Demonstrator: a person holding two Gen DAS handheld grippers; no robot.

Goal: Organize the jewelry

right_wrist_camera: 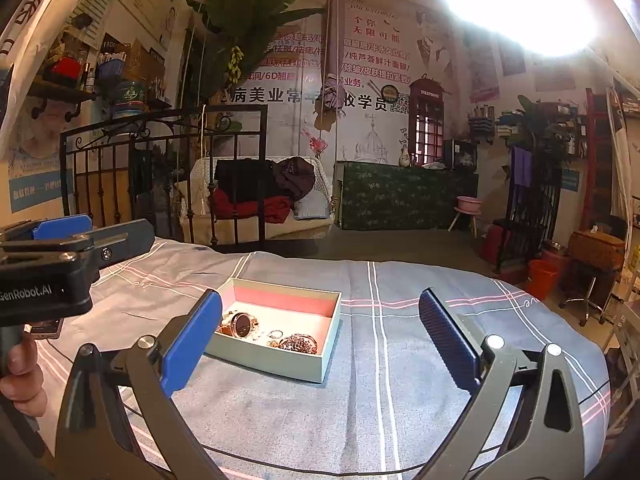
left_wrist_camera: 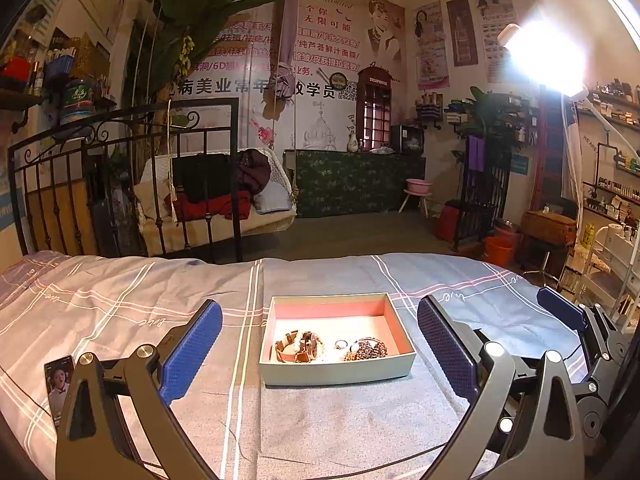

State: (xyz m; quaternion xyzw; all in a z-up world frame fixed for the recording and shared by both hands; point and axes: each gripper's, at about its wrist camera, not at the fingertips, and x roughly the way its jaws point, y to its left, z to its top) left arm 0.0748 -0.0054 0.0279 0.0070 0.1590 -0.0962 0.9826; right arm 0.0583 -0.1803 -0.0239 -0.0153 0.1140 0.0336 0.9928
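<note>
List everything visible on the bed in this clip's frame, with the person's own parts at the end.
box: one, grey-green outside, pink inside, open on the bedsheet.
watch: one, brown strap, in the box's left part.
ring: one, silver, mid-box.
beaded bracelet: one, dark, in the box's right part.
phone: one, screen lit, on the sheet at left.
bedsheet: one, grey with white and pink lines.
left gripper: fingers blue, open, empty.
right gripper: fingers blue, open, empty.
</note>
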